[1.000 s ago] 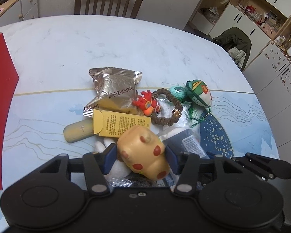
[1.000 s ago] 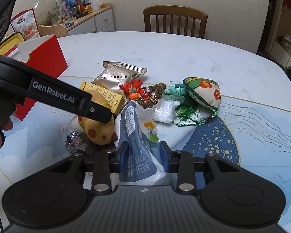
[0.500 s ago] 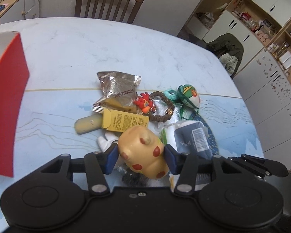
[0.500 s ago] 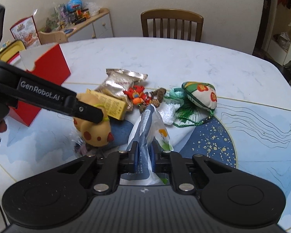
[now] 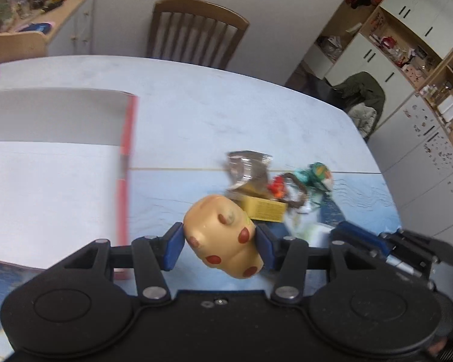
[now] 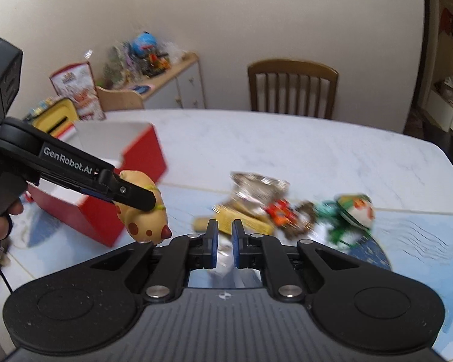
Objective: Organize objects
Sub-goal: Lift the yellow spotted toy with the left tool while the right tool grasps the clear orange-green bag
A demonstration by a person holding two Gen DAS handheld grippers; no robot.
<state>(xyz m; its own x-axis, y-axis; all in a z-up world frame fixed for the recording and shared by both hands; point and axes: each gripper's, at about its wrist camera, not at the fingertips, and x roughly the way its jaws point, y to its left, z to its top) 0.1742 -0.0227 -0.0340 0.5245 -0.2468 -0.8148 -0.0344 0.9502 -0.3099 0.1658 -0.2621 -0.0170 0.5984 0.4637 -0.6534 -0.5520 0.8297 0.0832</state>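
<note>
My left gripper [image 5: 220, 242] is shut on a yellow toy with red spots [image 5: 223, 235] and holds it in the air just right of the open red box [image 5: 125, 157]. The toy also shows in the right wrist view [image 6: 145, 214], beside the red box [image 6: 142, 163]. My right gripper [image 6: 223, 241] is nearly shut on a blue and white plastic packet [image 6: 226, 271], which hangs below the jaws and is mostly hidden. The remaining pile lies on the table: silver snack bag [image 6: 256, 190], yellow carton [image 6: 244, 223], red figure [image 6: 279, 211], bead bracelet [image 6: 302, 220], green embroidered pouch [image 6: 355, 211].
The marble-and-blue table [image 6: 287, 144] has a wooden chair [image 6: 291, 87] at its far side. A sideboard [image 6: 166, 81] with clutter stands at the back left. Cabinets [image 5: 407, 69] and a draped chair [image 5: 362, 96] stand to the right.
Both grippers rose and swung left. The left one carried the toy up beside the red box. The right one lifted the packet off the table.
</note>
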